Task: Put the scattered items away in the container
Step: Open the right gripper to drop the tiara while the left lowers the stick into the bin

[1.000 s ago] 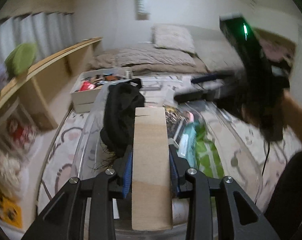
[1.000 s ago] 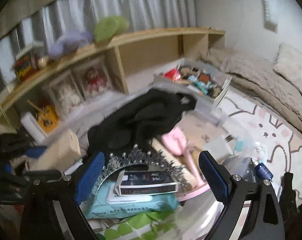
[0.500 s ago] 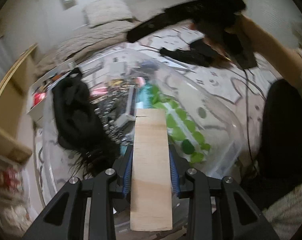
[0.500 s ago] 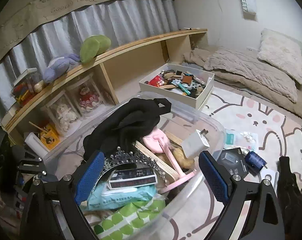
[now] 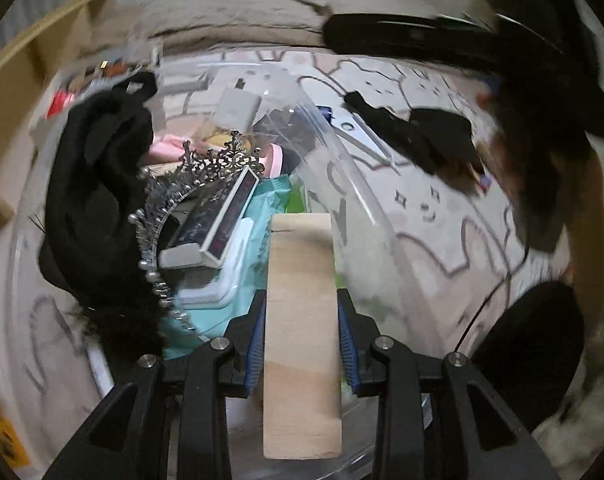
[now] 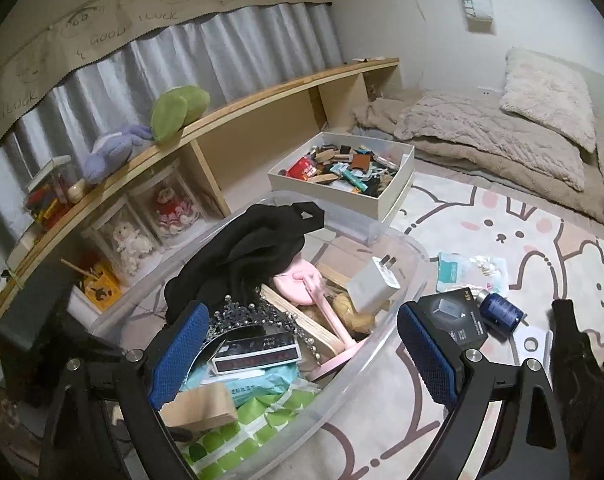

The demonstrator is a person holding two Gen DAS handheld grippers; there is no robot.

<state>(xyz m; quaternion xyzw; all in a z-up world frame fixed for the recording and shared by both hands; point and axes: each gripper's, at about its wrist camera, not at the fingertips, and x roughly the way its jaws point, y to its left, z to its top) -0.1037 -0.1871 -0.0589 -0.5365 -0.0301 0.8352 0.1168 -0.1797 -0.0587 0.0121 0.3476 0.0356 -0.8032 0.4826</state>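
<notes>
1. Left gripper: jaws narrow, both blue pads pressed on the long sides of a wood block. The block runs up the lower centre of the left wrist view and projects past the pads at both ends.

2. Block position: over the near end of the clear bin, above the teal pack and the green-dotted sheet. In the right wrist view its end shows at lower left, inside the rim.

3. Right gripper: jaws wide, nothing between the pads. It hangs over the bin's near right rim.

4. Bin contents: black cloth at upper left, tiara, boxed clock, pink item, white charger.

5. Items on the rug at right of the right wrist view, outside the bin: black box, blue jar, packets.

6. Handling, block: judged rigid, light and rough enough not to slip. The side grip at mid-length suits it. Release low; a drop could bend the tiara's points.

7. Handling, remaining items (judgement):
   - Black box: stiff; grip across the short sides.
   - Blue jar: smooth and round, may roll; grip across the body.
   - Packets: limp and thin; pinch at an edge.
</notes>
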